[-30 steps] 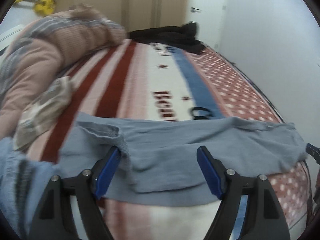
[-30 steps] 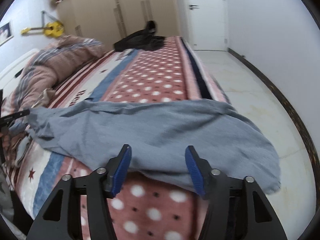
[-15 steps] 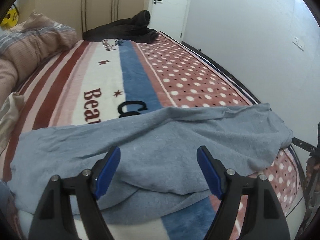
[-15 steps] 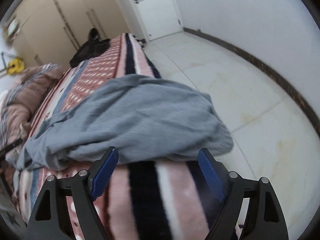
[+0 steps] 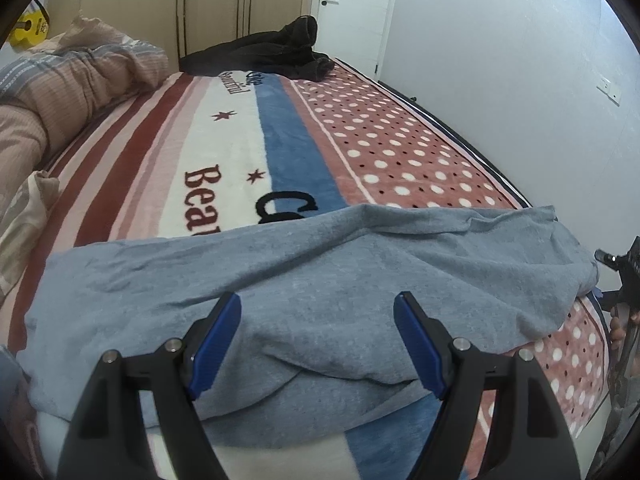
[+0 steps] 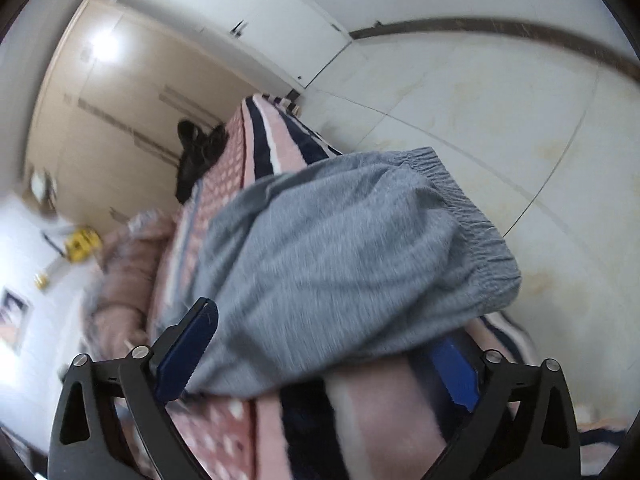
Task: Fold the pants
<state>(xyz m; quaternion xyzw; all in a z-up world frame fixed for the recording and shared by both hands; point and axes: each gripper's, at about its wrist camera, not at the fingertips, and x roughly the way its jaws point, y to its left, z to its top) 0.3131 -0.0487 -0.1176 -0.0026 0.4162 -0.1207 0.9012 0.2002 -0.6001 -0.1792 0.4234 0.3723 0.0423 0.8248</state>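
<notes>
We work at a bed [image 5: 224, 148] under a patterned blanket, the grey pants [image 5: 320, 280] spread across its near end. Our left gripper [image 5: 318, 340] hangs apart above them, holding nothing. Our right gripper [image 6: 320, 356], also apart, straddles the waistband [image 6: 472, 216] end overhanging the bed's edge; blur hides contact. Beyond, a dark garment [image 5: 272, 54] lies on the bed. Overhang could drag the pants floorward if we pinch one layer.

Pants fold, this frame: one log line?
pants: grey, spread across bed, waistband over edge | left gripper: open, above pants | right gripper: open, at waistband end | fold: not started
</notes>
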